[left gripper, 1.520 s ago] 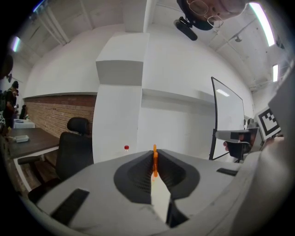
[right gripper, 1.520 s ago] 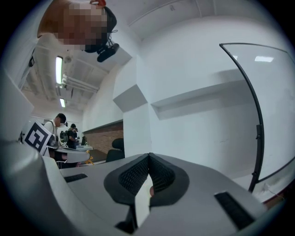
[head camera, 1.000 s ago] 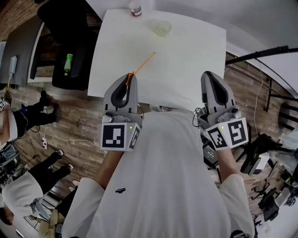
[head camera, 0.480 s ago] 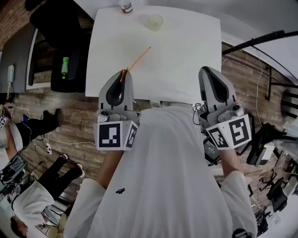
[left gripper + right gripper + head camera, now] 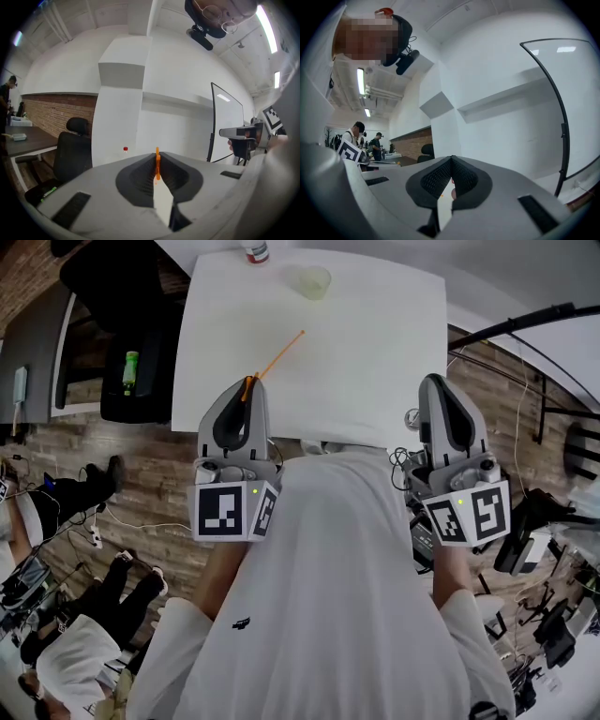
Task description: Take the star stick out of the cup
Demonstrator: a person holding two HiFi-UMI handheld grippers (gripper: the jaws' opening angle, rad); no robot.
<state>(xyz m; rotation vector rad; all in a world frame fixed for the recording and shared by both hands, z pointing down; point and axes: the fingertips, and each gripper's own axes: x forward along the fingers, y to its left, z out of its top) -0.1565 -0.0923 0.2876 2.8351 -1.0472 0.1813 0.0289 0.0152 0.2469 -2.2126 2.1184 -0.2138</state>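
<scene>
A: At the near left edge of the table [image 5: 375, 352], what's the left gripper [image 5: 249, 382] got? Looks like something orange poking out of it

B: yep, that's the orange stick [image 5: 279, 356]. The jaws are pinched almost fully together on its near end. From the left gripper's [image 5: 157, 157] own camera you can see the stick [image 5: 157, 165] standing right in the slit between the two dark pads. The rest of it slants off toward the far right, over the white top. Can't tell if the loose end rests on the table or hangs just above it, and I can't make out a star on it either

A: so where's the cup [image 5: 309, 281] then?

B: way up at the far edge, about the middle, pale and see-through, well apart from the tip of the stick. So the stick is out of it. Just left of the cup, right on the far edge, there's a small bottle with a red cap [image 5: 253, 251]

A: and the right gripper [image 5: 437, 381]?

B: just off the right edge by the near right corner, over the wood floor [image 5: 141, 484] rather than the top. Its own camera shows the right gripper's [image 5: 451, 160] jaws closed tip to tip with nothing between them. The two grippers sit either side of the person's white shirt [image 5: 328, 596], pointing away from the body
</scene>
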